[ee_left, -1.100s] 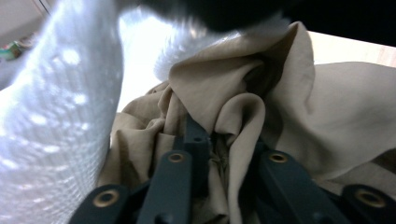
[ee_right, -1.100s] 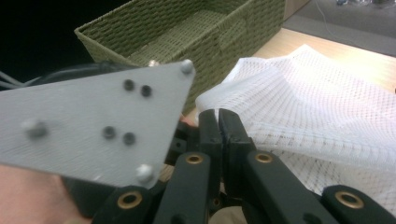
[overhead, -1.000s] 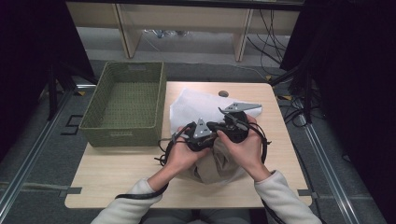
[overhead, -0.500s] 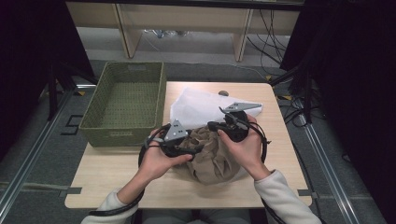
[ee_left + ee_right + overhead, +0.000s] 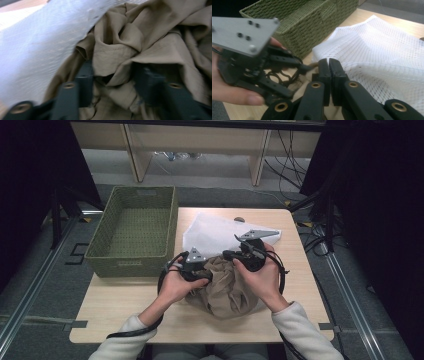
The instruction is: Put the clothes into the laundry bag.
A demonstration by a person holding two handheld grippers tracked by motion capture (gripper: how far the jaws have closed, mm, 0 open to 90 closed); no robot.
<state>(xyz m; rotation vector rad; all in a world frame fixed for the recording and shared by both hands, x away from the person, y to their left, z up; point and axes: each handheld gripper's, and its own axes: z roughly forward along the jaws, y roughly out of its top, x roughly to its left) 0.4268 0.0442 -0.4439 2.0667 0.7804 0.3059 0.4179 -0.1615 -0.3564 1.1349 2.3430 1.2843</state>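
Khaki cloth (image 5: 227,287), a crumpled garment, is lying bunched at the near middle of the bench (image 5: 125,312), its far edge overlapping the mouth of a white mesh bag (image 5: 220,234) that is spreading away toward the far side. Flanking the bundle's far end, the left gripper (image 5: 112,75) is sitting on its left with jaws partly apart, having just been closing, and a fold of the cloth is standing between them; whether the pads are pressing on it yet cannot be told through the blur. To the right, the right gripper (image 5: 329,67) is pinched fully together, apparently nipping the bag's edge where mesh meets cloth, though what the tips are clamping is hard to make out. Seemingly the move ahead is pushing the garment away from the person, into the bag's opening directly beyond it. Further left, a green woven basket (image 5: 131,262) is waiting at the bench's left edge.
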